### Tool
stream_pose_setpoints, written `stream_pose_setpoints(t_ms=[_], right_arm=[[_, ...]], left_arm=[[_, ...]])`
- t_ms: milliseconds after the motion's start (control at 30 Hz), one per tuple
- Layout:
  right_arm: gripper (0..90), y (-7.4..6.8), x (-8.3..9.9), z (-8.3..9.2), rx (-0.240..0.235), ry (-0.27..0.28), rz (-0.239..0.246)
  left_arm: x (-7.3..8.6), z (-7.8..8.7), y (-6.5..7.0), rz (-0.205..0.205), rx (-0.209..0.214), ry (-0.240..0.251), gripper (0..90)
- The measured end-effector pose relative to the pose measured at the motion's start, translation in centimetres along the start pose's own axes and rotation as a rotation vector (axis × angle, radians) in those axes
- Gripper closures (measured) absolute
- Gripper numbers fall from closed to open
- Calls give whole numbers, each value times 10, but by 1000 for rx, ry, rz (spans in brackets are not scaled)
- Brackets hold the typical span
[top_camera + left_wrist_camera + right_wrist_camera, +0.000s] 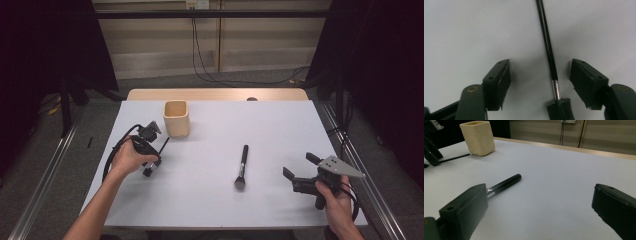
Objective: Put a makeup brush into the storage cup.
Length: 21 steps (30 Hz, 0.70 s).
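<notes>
Thin brush (552,65) between left tongs (540,75), untouched, nearer one jaw.

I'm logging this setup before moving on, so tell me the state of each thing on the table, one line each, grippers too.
Thin brush: lying flat on the table, between the left gripper's jaws, not yet pinched.
Left gripper: open, jaws straddling the thin brush.
Makeup brush: lying flat mid-table, untouched.
Cup: upright; whether anything is inside cannot be told.
Right gripper: open, holding nothing.
</notes>
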State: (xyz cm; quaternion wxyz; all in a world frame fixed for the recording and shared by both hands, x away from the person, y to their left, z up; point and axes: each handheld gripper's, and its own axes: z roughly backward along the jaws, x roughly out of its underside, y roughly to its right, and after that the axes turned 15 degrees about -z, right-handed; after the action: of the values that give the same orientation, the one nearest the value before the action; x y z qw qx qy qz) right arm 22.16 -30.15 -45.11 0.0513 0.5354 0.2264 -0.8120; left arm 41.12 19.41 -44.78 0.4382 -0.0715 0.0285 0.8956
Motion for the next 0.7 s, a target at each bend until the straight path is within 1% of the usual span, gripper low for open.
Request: stream_pose_setpoints(t_ms=[33,233,300,333,367,433,533,600,667,700], right_arm=[[0,0,0,0,0,0,0],[2,-1,0,0,-10,-6,4],[2,-1,0,1,-10,-6,7],[2,-1,0,1,-10,-3,5],[2,-1,1,1,-9,-4,4],[2,0,1,1,-10,-10,8],[2,-1,1,0,-15,-14,12],[2,-2,1,0,-18,-14,14],[2,-2,1,0,-17,-16,16],[2,-2,1,0,-19,-16,14]], left_arm=[[0,0,1,-22,-3,-6,343],[0,-1,1,-28,1,-22,371],[0,0,2,-21,1,-26,392],[0,0,2,-29,0,-27,401],[0,0,3,-41,0,-27,414],[0,1,4,-47,5,-19,462],[0,1,3,-40,6,-26,513],[-1,1,2,-35,17,-35,562],[-2,1,2,-30,13,-43,586],[-2,2,2,-38,11,-45,593]])
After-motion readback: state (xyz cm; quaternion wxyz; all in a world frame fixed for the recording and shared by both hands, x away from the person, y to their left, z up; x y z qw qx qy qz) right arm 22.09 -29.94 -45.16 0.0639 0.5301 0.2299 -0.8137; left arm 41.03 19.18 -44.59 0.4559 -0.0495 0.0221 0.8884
